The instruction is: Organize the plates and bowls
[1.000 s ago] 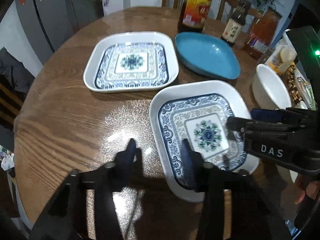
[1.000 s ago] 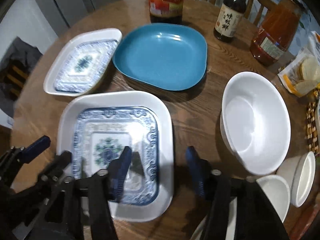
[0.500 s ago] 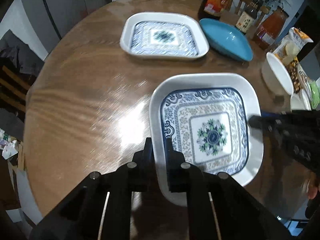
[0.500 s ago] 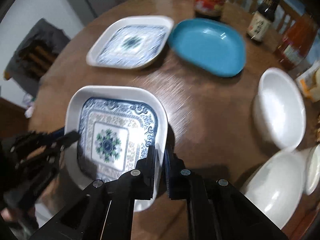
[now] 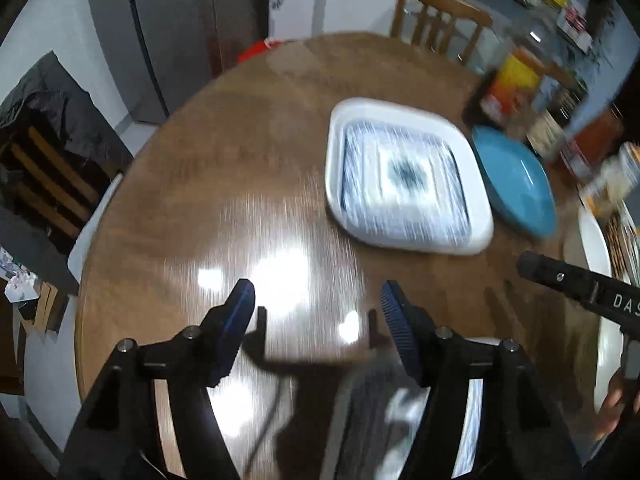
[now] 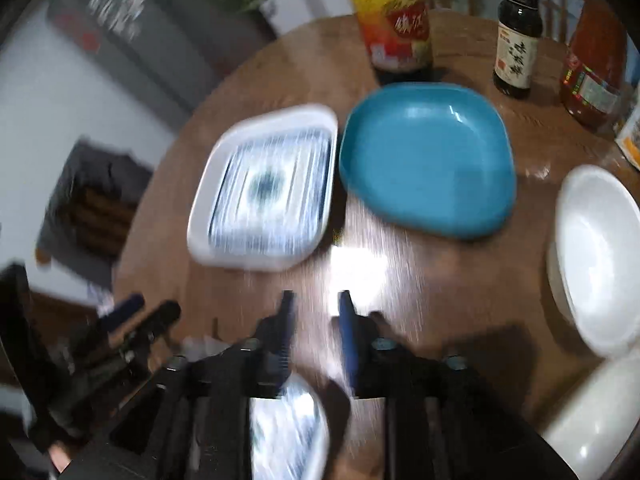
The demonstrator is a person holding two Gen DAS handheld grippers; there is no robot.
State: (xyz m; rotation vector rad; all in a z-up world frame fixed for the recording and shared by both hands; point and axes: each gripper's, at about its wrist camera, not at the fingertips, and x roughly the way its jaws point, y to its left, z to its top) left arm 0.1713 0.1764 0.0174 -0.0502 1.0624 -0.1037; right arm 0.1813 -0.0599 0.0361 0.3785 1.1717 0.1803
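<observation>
Since half a second ago both grippers have let go of the near square blue-patterned white plate (image 6: 286, 428); left gripper (image 5: 318, 312) fingers opening wide, right gripper (image 6: 314, 312) fingers opening narrow, nothing between either. Second patterned plate (image 6: 260, 188) lies just beside teal plate (image 6: 426, 158), both empty. White bowl (image 6: 600, 240) empty. Round wooden counter (image 5: 240, 160); grey refrigerator (image 5: 160, 20) behind.

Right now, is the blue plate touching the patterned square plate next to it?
Cannot tell. In the right wrist view the blue plate sits edge to edge with the patterned plate, but motion blur hides any gap or contact.
</observation>
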